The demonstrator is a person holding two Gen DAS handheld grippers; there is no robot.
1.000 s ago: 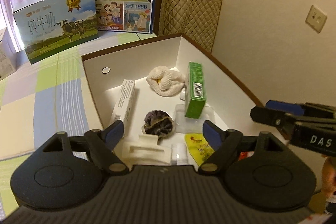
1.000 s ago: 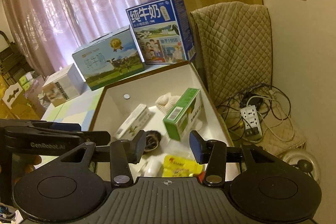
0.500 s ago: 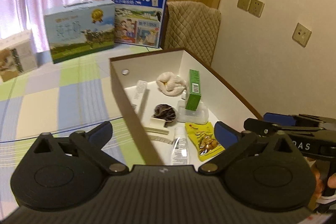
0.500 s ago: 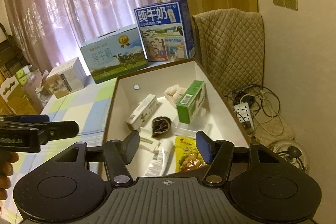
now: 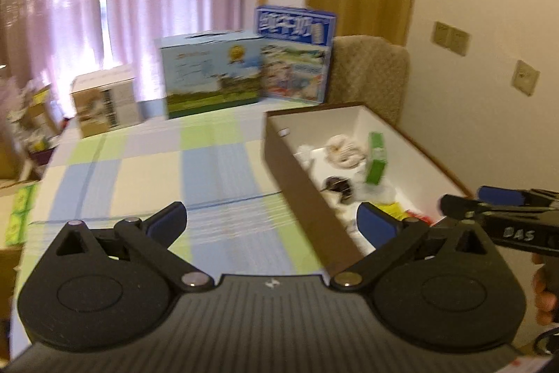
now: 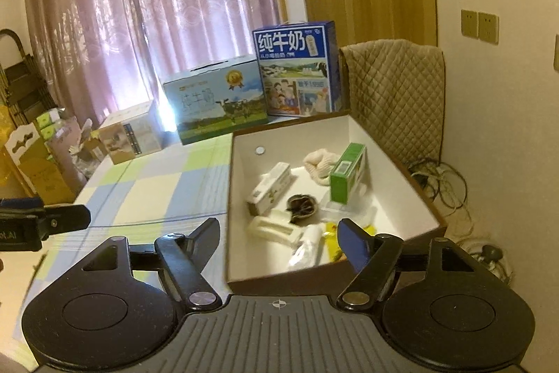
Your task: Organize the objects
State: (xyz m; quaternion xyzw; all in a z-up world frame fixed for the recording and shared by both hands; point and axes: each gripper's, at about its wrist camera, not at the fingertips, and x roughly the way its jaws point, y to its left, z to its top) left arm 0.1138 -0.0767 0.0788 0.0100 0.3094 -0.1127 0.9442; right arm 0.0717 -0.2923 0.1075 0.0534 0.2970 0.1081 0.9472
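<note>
Both grippers hang over the checked tablecloth, jaws spread wide and holding nothing. The left gripper sits just left of the open box; the right gripper hovers over its near wall. Inside the white-lined box lie a green carton (standing on edge), a white carton, a cream cloth, a dark bundle and a yellow packet.

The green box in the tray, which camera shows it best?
The right wrist view: the green box is sharp, label and two faces visible inside the tray. The left wrist view is motion-blurred and shows it only as a narrow green sliver.
</note>
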